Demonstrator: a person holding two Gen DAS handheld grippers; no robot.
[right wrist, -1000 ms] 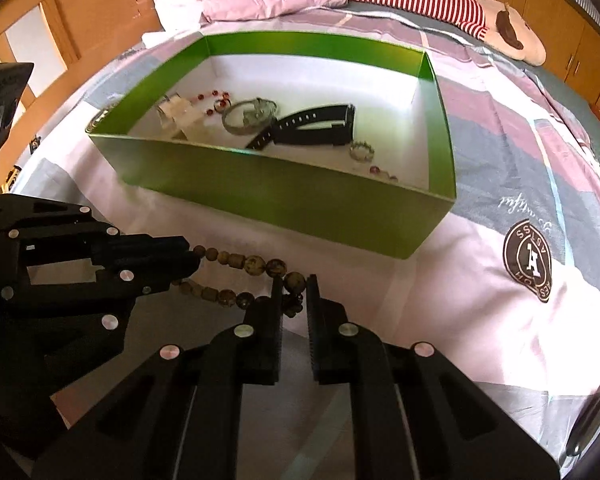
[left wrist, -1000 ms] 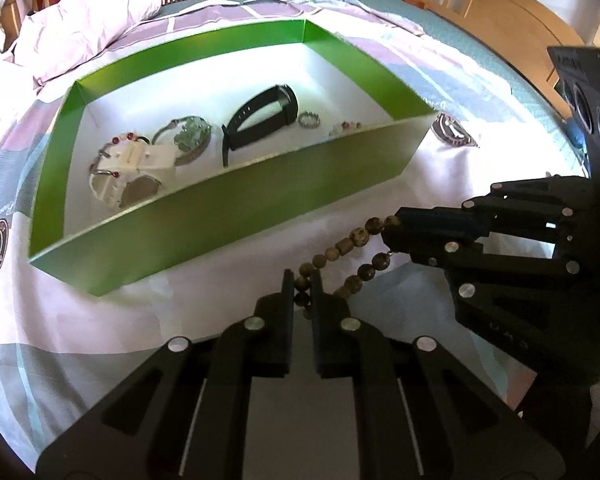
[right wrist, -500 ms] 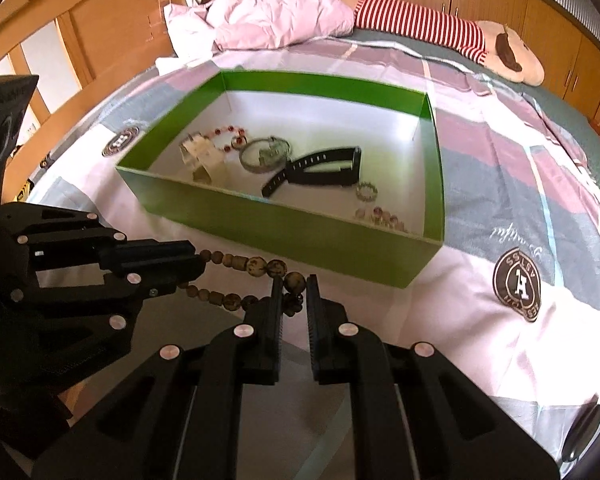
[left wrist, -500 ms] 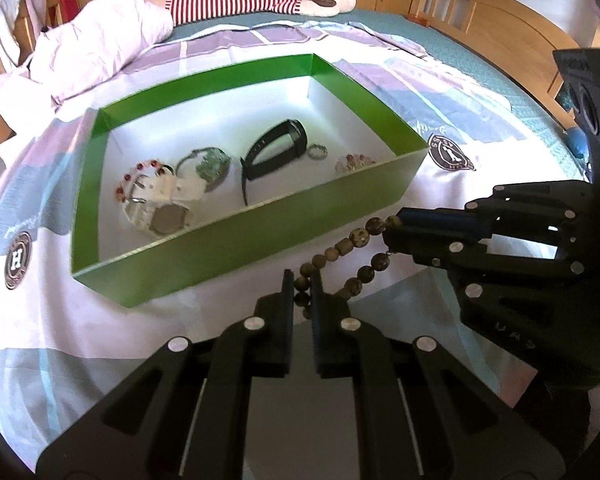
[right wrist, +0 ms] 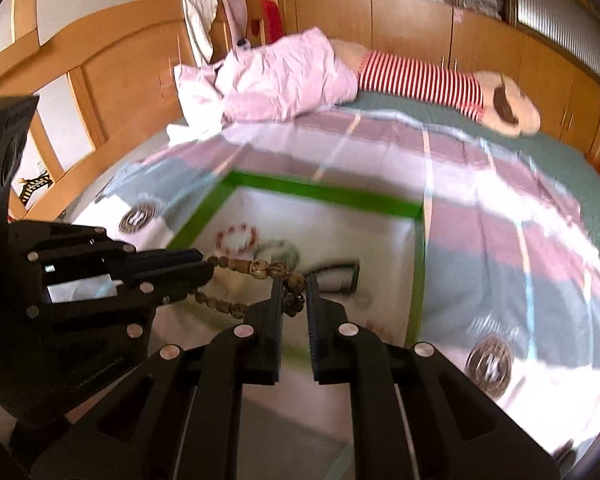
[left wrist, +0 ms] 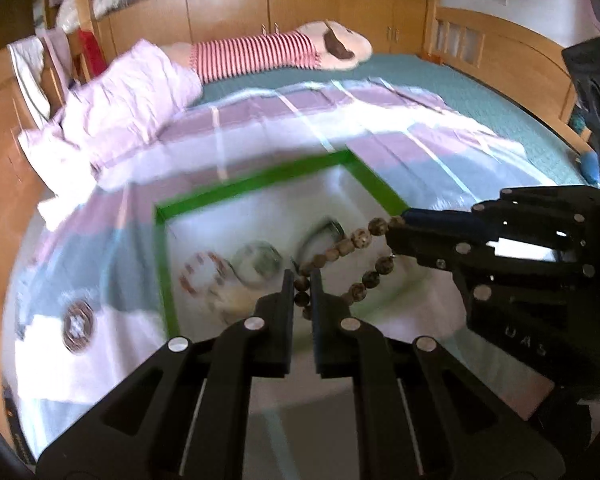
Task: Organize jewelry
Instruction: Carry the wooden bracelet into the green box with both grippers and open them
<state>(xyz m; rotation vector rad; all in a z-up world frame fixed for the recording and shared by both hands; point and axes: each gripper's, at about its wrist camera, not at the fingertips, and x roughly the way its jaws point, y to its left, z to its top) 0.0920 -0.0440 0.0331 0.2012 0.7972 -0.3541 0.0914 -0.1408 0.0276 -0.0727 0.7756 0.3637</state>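
A brown bead bracelet (left wrist: 348,246) hangs stretched between my two grippers, high above the green box (left wrist: 260,182). My left gripper (left wrist: 301,292) is shut on one end of it; my right gripper (right wrist: 293,292) is shut on the other end (right wrist: 260,269). The right gripper shows at the right of the left wrist view (left wrist: 404,226), the left gripper at the left of the right wrist view (right wrist: 198,268). In the box lie a red bead bracelet (right wrist: 237,237), a round greenish piece (left wrist: 258,261) and a black band (right wrist: 334,274), all blurred.
The box (right wrist: 320,192) sits on a pink, grey and white bedspread (right wrist: 500,208). A crumpled pink quilt (left wrist: 124,108) and a striped plush toy (left wrist: 276,54) lie at the far end. Wooden bed frame (left wrist: 500,52) and cabinets surround the bed.
Both grippers have risen with the bead bracelet and now hang over the box, which looks smaller and blurred. Both grips are unchanged.
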